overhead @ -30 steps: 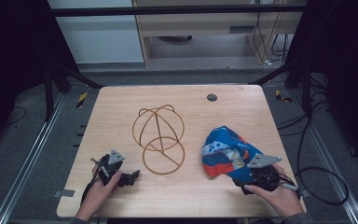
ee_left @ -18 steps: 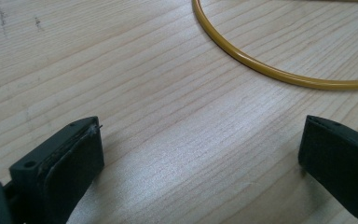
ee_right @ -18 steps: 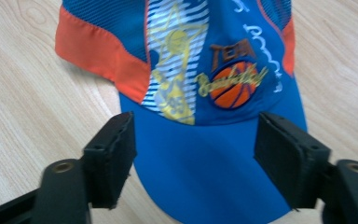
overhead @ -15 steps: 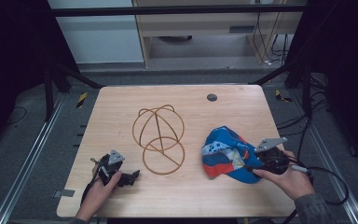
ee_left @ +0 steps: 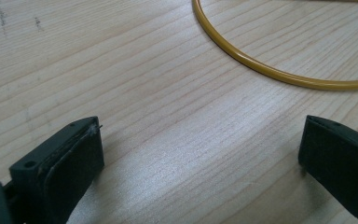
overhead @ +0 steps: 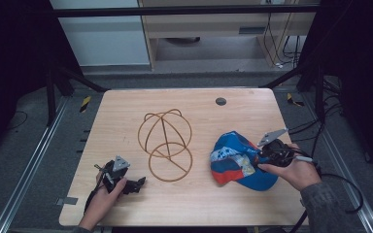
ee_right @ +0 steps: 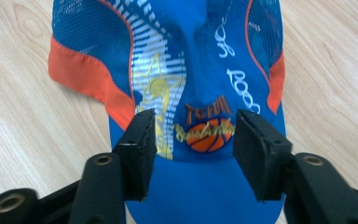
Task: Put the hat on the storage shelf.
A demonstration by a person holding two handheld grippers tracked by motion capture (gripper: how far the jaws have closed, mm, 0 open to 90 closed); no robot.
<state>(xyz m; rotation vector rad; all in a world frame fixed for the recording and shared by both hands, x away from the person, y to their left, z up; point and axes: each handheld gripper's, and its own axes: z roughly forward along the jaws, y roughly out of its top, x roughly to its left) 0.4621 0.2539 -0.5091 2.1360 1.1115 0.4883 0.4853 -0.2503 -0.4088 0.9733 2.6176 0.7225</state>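
A blue cap (overhead: 238, 162) with orange trim and a basketball print (ee_right: 205, 70) lies on the right half of the wooden table (overhead: 126, 111). My right gripper (overhead: 262, 155) hovers over the cap's brim side, and its jaws (ee_right: 193, 140) stand open above the front panel with nothing gripped. A yellow wire stand (overhead: 165, 143) made of hoops sits in the middle of the table. My left gripper (overhead: 141, 184) rests low near the front left edge, open, with bare wood between its jaws (ee_left: 200, 154) and the stand's base ring (ee_left: 270, 70) just ahead.
A small dark round grommet (overhead: 220, 101) is set in the table's far side. Dark frame posts and cables stand around the table, with a cabinet behind it. Bare wood lies to the left and along the front.
My right gripper has risen from the table's front right edge and moved in over the cap. The left gripper has stayed in place.
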